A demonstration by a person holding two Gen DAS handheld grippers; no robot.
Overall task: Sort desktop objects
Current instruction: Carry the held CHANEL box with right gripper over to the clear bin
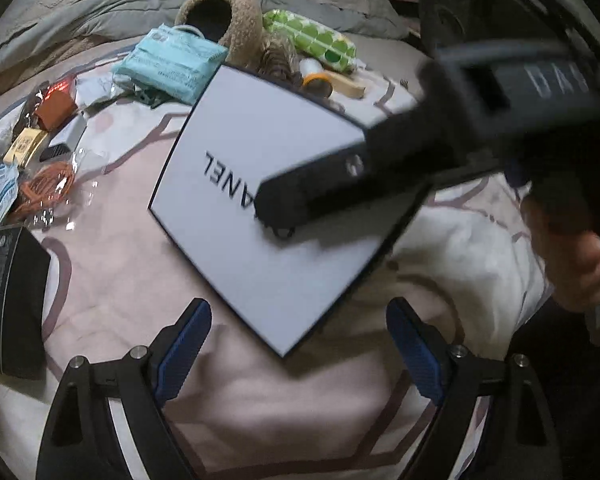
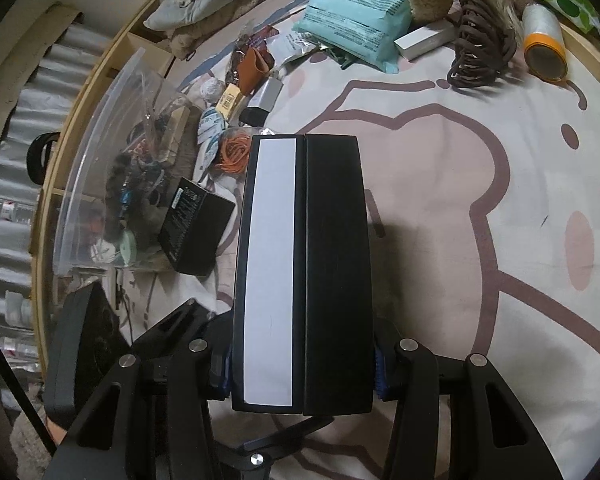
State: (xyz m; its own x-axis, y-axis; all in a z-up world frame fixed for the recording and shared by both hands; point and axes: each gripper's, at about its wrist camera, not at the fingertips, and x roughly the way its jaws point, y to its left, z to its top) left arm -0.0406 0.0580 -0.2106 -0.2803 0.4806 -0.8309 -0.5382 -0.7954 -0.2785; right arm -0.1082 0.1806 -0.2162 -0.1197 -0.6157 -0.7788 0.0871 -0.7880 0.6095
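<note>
A white square box with black edges and black lettering is held above the patterned bedspread. My right gripper is shut on it, gripping its black-and-white side; in the left wrist view one right finger lies across the box top. My left gripper is open and empty, just below the box's near corner. A small black box lies at the left; it also shows in the right wrist view.
Clutter lies at the back: a teal packet, a green dotted pack, a tape roll, a brown hair claw, orange cord. A clear bag of items lies at the left. The bedspread stretches to the right.
</note>
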